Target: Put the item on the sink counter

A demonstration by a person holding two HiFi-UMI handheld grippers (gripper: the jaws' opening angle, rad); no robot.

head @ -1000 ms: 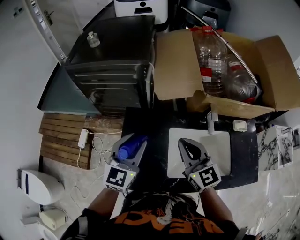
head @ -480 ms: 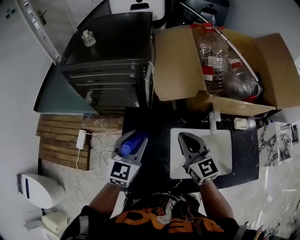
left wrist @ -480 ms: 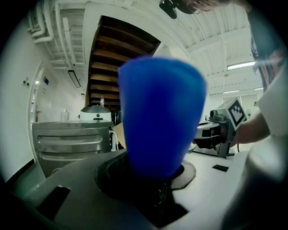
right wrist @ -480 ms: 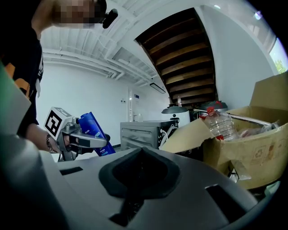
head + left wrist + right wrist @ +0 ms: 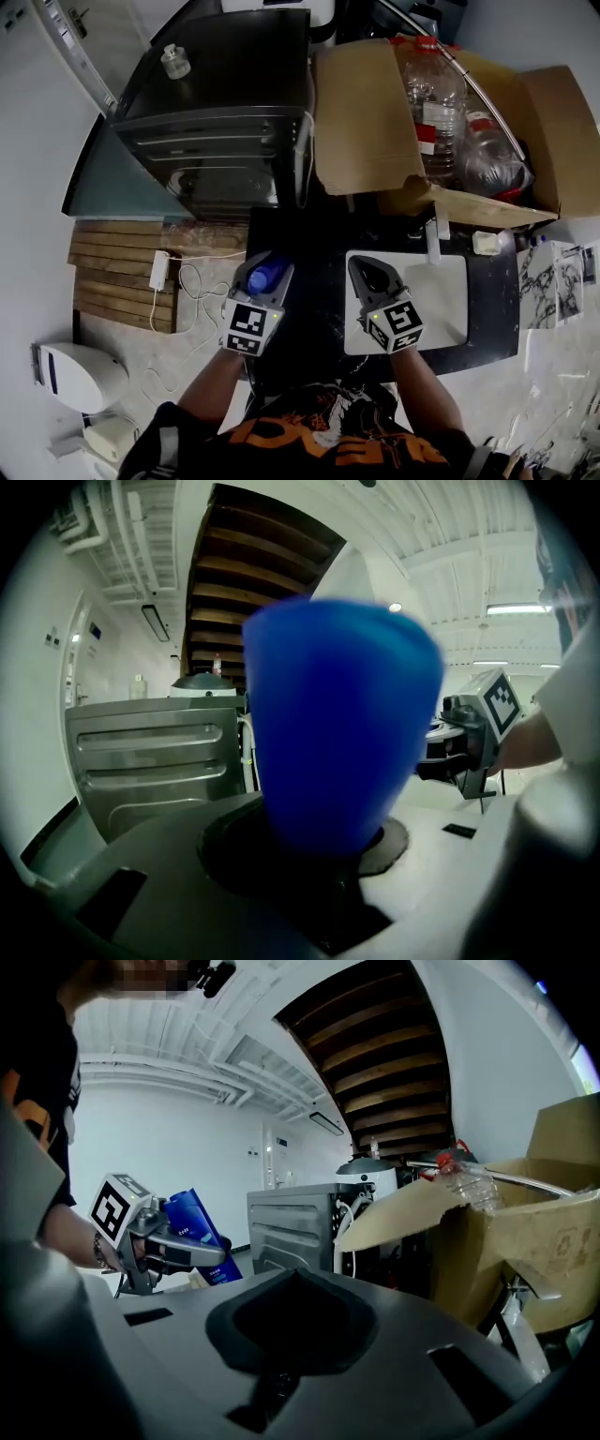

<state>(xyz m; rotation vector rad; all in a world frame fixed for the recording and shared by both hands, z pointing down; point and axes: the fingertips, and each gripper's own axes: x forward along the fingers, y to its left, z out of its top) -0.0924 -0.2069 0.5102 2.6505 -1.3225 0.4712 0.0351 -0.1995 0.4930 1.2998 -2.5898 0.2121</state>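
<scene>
Grippers point forward side by side: left gripper (image 5: 266, 269) pinches blue bottle (image 5: 342, 724), right gripper (image 5: 363, 265) jaws pressed together.

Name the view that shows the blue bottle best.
Right gripper view: the blue bottle shows side-on, sharp, label visible, in the left gripper. The left gripper view has it close and blurred; the head view shows only its end.

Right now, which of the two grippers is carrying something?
The left gripper: its jaws clamp a blue bottle. The right gripper has its jaws together with nothing between them.
</scene>
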